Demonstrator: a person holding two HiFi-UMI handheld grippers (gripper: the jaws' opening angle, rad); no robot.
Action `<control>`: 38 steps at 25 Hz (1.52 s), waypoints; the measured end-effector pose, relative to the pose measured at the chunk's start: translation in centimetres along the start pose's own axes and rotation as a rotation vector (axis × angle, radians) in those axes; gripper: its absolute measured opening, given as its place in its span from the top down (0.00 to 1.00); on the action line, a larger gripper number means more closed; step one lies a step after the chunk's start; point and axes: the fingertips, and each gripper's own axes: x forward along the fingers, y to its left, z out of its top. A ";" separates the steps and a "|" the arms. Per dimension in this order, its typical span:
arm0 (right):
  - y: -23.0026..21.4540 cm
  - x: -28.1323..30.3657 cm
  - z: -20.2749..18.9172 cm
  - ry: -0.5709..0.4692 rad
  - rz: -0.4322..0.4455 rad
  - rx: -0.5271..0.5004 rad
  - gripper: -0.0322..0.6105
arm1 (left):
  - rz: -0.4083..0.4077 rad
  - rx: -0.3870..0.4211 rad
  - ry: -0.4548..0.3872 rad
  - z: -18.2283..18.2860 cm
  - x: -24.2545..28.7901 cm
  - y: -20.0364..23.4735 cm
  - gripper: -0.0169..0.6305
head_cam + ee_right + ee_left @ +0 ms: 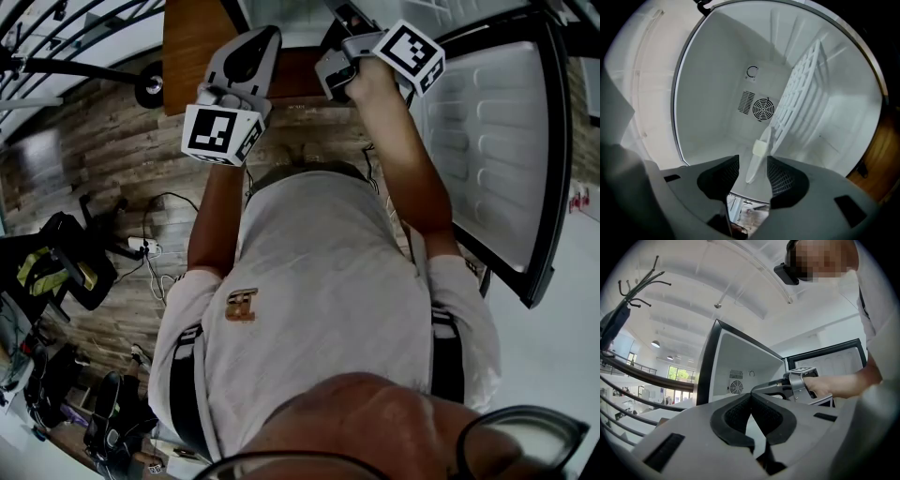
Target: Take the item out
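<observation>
One small fridge (708, 93) stands with its one door (497, 141) open. One white wire shelf (801, 98) sits inside, before one round fan (763, 108). At the fridge's mouth, the right gripper (752, 160) has jaws apart, with the shelf's front edge showing in the gap. Outside the fridge, the left gripper (751, 394) is closed on nothing.

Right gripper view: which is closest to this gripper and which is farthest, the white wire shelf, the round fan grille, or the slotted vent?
1. White wire shelf: nearest, its front edge shows between the open jaws of the right gripper.
2. Round fan grille and slotted vent: side by side on the white fridge's back wall, too close to call.
</observation>
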 end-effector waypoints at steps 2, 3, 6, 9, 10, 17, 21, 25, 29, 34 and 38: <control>-0.3 0.5 -0.1 0.013 0.012 0.051 0.68 | 0.003 -0.002 0.002 0.0 0.2 0.3 0.95; -0.4 0.8 0.0 0.021 0.021 0.075 0.68 | 0.006 -0.003 0.004 -0.1 0.4 0.3 0.95; -1.3 0.9 0.0 0.035 0.042 0.134 0.68 | 0.012 -0.004 0.007 -0.7 0.8 0.1 0.95; -1.6 1.2 0.2 0.040 0.050 0.167 0.68 | 0.018 -0.006 0.012 -1.0 1.0 0.2 0.95; -1.6 1.4 0.2 0.042 0.052 0.172 0.68 | 0.020 -0.006 0.014 -1.1 1.0 0.3 0.95; -1.7 2.0 -0.1 0.062 0.062 0.200 0.71 | 0.029 -0.003 0.021 -1.5 0.8 0.1 0.95; -1.8 2.0 -0.3 0.068 0.053 0.208 0.78 | 0.031 -0.001 0.024 -1.4 0.8 0.0 0.95; -2.1 2.0 -0.4 0.069 0.037 0.223 0.83 | 0.034 -0.003 0.029 -1.6 0.6 0.2 0.95; -2.5 1.9 -0.5 0.065 0.033 0.256 0.85 | 0.032 -0.006 0.031 -1.9 0.7 0.1 0.95; -2.8 1.8 -0.2 0.028 0.046 0.289 0.87 | 0.028 -0.008 0.034 -2.1 0.7 0.1 0.95; -3.2 1.4 0.0 -0.013 0.041 0.321 0.88 | 0.025 -0.010 0.035 -2.2 0.9 0.1 0.95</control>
